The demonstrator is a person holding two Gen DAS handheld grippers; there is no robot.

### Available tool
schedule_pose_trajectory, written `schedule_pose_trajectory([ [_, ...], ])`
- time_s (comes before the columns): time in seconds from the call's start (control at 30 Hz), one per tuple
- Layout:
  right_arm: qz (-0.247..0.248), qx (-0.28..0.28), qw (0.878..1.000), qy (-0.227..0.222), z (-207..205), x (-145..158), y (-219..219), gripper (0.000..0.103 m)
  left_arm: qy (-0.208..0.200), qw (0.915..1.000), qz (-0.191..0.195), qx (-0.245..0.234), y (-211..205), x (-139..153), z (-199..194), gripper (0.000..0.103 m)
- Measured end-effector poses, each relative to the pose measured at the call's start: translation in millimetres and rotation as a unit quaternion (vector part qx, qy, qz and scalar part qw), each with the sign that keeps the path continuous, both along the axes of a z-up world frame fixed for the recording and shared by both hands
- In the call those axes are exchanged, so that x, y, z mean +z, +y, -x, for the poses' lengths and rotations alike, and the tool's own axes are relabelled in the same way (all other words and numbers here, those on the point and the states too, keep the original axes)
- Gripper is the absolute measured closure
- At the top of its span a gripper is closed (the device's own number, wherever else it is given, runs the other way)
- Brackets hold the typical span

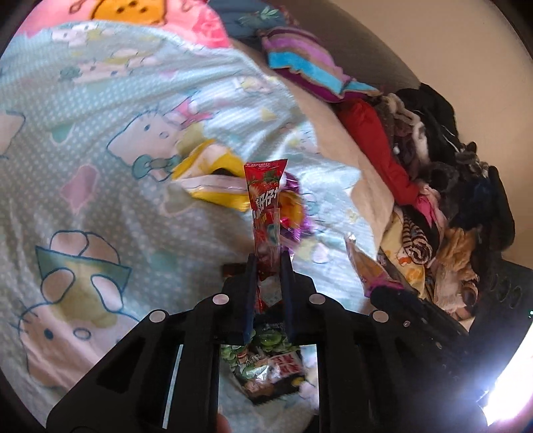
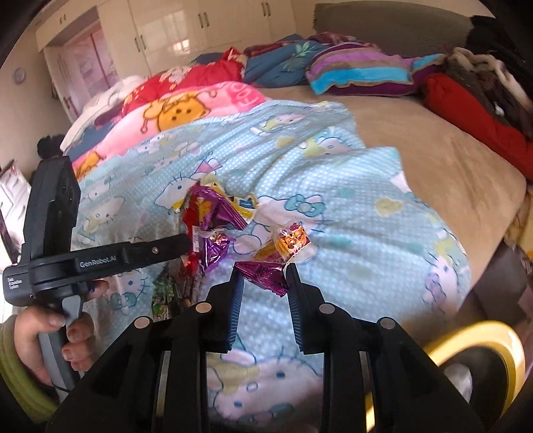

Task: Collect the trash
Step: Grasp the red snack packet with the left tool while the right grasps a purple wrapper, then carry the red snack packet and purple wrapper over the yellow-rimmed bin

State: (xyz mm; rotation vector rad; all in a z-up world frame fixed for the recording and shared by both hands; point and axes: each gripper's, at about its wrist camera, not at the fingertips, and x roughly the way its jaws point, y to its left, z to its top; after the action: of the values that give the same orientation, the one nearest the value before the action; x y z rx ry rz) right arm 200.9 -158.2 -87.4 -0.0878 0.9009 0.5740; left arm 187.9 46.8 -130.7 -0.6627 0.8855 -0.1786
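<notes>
My left gripper (image 1: pixel 269 258) is shut on a long red strawberry wrapper (image 1: pixel 265 196) and holds it upright above the light blue cartoon blanket (image 1: pixel 100 166). It shows from the side in the right wrist view (image 2: pixel 190 238). A yellow wrapper (image 1: pixel 213 180) and a purple wrapper (image 1: pixel 293 213) lie behind it. A green and black snack packet (image 1: pixel 266 369) lies under the gripper. My right gripper (image 2: pixel 263 269) is open, its fingertips either side of a purple wrapper (image 2: pixel 266 274) on the blanket. Further wrappers (image 2: pixel 213 213) lie beyond it.
The bed holds piled blankets and pillows (image 2: pixel 359 70) at the back. A heap of clothes (image 1: pixel 433 186) lies along the right side. A yellow-rimmed bin (image 2: pixel 483 359) stands at the lower right of the right wrist view. Wardrobes (image 2: pixel 166 30) line the far wall.
</notes>
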Motion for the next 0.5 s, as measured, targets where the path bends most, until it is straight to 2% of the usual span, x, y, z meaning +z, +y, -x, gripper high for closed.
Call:
schedule_pose_trajectory([
  [0.23, -0.023, -0.013, 1.0, -0.011, 20, 14, -19, 0.078, -0.045, 0.9987, -0.021, -0.005, -5, 34, 22, 0.094],
  [0.5, -0.044, -0.016, 0.999, -0.024, 38, 29, -28, 0.078, -0.076, 0.9965, -0.036, -0.007, -11, 63, 33, 0.094],
])
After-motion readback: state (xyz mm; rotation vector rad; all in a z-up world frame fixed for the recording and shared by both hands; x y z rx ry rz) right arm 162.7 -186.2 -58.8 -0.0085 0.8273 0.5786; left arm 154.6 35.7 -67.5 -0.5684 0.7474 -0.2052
